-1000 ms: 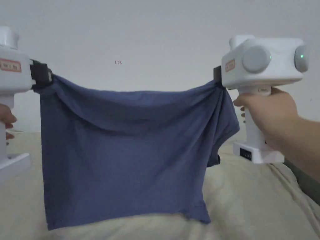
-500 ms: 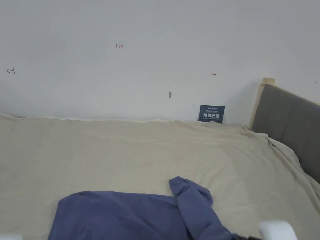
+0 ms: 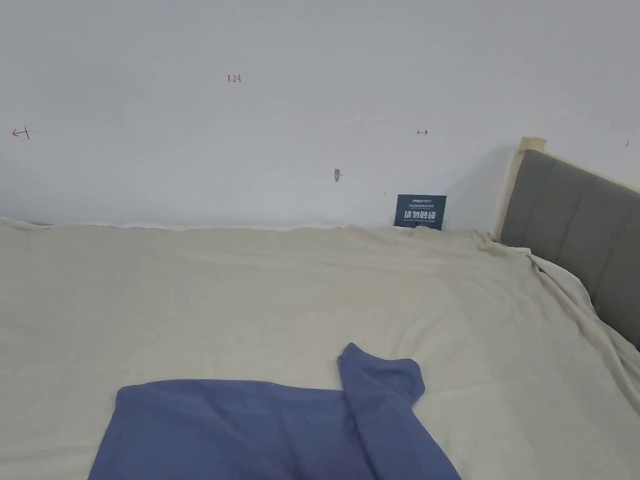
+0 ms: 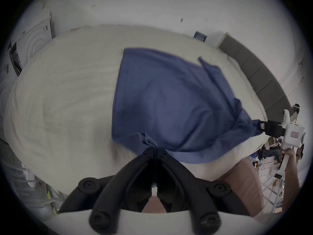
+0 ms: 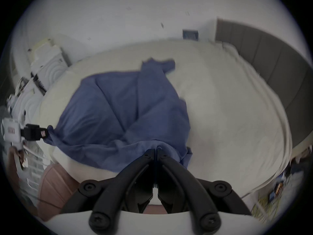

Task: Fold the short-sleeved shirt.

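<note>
Left gripper [image 4: 155, 148] is clamping a bunched corner of the blue short-sleeved shirt [image 4: 171, 103], both black jaws pressing together on the cloth in the left gripper view; in the right gripper view the same tool is showing off to the left of the shirt [image 5: 122, 116], its dark jaws pinching the cloth's stretched corner [image 5: 44, 134], with a hand [image 5: 18, 154] holding the white body below. Most of the shirt is lying spread on the cream bedsheet [image 3: 250, 300], its far edge resting flat toward the wall [image 3: 312, 112], while the near edge is lifting off the sheet between the two tools and sagging a little in the middle. One sleeve [image 3: 375, 378] is sticking up at the shirt's far right corner, folding over on itself and lying on the sheet. Right gripper [image 5: 155, 148] is gripping the shirt's other near corner, jaws closing tight on gathered fabric; from the left gripper view it is sitting at the shirt's right end [image 4: 261, 127], the cloth pulling into a taut point there. Beyond the shirt to the right, a grey padded headboard [image 3: 581, 237] is bordering the sheet, and a small dark card [image 3: 420, 212] is leaning against the wall just left of it.
</note>
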Tool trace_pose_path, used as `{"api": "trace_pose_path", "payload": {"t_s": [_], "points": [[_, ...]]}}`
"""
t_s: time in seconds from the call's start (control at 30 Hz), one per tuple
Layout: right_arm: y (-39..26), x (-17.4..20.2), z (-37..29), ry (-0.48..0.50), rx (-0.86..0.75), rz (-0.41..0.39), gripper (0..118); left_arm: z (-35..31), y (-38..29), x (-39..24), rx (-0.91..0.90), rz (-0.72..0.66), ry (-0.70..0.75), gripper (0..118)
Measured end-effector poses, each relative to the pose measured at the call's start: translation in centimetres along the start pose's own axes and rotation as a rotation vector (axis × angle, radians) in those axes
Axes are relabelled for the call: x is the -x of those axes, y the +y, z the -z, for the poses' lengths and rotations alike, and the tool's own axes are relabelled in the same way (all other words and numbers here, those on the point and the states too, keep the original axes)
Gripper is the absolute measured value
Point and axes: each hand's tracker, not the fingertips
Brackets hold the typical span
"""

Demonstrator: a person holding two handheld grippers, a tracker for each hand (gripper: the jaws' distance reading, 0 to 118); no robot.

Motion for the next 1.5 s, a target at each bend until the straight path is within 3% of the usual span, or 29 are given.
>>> {"api": "trace_pose_path", "payload": {"t_s": [0.07,0.1,0.13,0.17,0.2,0.23,0.27,0.3,0.33,0.43,0.57,0.63,0.67,0.7,0.73,0.77,0.8,0.93,1.07,1.2,1.3,1.33,1.37,1.4,1.43,1.47,1.5], "points": [[0.4,-1.0,1.8,-0.003,-0.006,0.045,4,1.9,0.4,1.1,0.007,-0.033,0.01,9],[0.6,-1.2,2.2,-0.017,-0.01,0.051,13,2.4,0.4,1.7,0.007,-0.084,0.0,34],[0.8,-1.5,2.3,-0.018,-0.013,0.068,31,2.6,0.4,2.1,0.007,-0.108,-0.004,69],[0.9,-2.0,2.5,-0.008,-0.005,0.076,60,2.6,0.4,2.4,0.005,-0.131,0.013,98],[1.1,-2.3,2.5,0.001,0.008,0.087,102,2.6,0.3,3.2,0.003,-0.142,0.016,112],[1.0,-2.3,2.3,0.004,0.02,0.081,118,2.0,0.1,3.4,-0.012,-0.143,-0.005,112],[0.8,-2.3,2.0,0.002,0.02,0.076,112,1.2,0.2,3.6,-0.048,-0.151,-0.015,112],[0.3,-2.8,0.7,-0.025,-0.091,0.064,107,0.3,0.3,3.7,-0.064,-0.166,-0.002,112],[0.0,-2.6,0.1,0.008,-0.08,0.038,107,-0.3,0.1,3.6,-0.077,-0.171,0.016,112],[1.0,-2.0,-3.1,-0.029,-0.101,0.013,108,-3.9,0.7,3.5,-0.195,-0.165,0.026,112],[0.6,-0.5,-7.2,0.081,-0.237,-0.013,109,-9.1,0.6,1.9,-0.365,-0.15,-0.091,111],[-0.1,0.2,-9.3,0.197,-0.31,0.007,98,-10.7,-0.2,1.1,-0.487,-0.112,-0.183,102],[-0.4,0.7,-10.1,0.235,-0.366,0.021,74,-11.4,-0.7,0.5,-0.53,-0.08,-0.191,88],[-0.7,1.1,-10.3,0.216,-0.408,0.047,9,-11.9,-1.0,-0.1,-0.546,-0.041,-0.169,50],[-0.4,1.5,-10.5,0.201,-0.406,0.001,0,-12.7,-1.3,-1.2,-0.544,-0.013,-0.131,7],[-0.2,1.6,-10.8,0.188,-0.431,0.044,0,-12.5,-1.4,-1.6,-0.538,0.008,-0.068,0],[0.1,1.8,-11.0,0.211,-0.44,0.041,0,-12.7,-1.9,-2.0,-0.548,0.019,-0.036,0],[2.1,2.6,-10.5,0.185,-0.477,-0.015,0,-11.3,-2.2,-1.2,-0.51,0.005,-0.056,0],[9.4,3.4,-9.0,0.211,-0.428,-0.026,0,-9.4,-2.2,-0.3,-0.489,-0.028,-0.084,0],[19.6,4.8,-2.4,0.157,-0.179,-0.093,0,-7.0,-1.8,0.3,-0.47,-0.049,-0.077,0],[25.0,5.7,4.2,0.198,0.048,-0.063,0,-5.2,-1.5,1.4,-0.447,-0.071,-0.086,0],[26.2,6.0,6.3,0.163,0.082,-0.042,1,-4.6,-1.2,1.7,-0.435,-0.08,-0.092,0],[27.3,5.4,9.6,0.132,0.148,-0.042,17,-4.1,-0.9,2.1,-0.425,-0.086,-0.093,0],[27.8,5.8,11.4,0.088,0.19,-0.058,71,-3.7,-0.7,2.4,-0.421,-0.09,-0.088,0],[28.2,6.1,13.2,0.043,0.221,-0.085,110,-3.2,-0.4,2.7,-0.415,-0.091,-0.081,0],[28.3,6.4,14.6,-0.002,0.251,-0.102,116,-2.8,-0.2,3.0,-0.413,-0.092,-0.074,0],[27.2,7.7,14.8,-0.039,0.278,-0.118,104,-2.4,0.1,3.4,-0.408,-0.096,-0.067,0]]}}
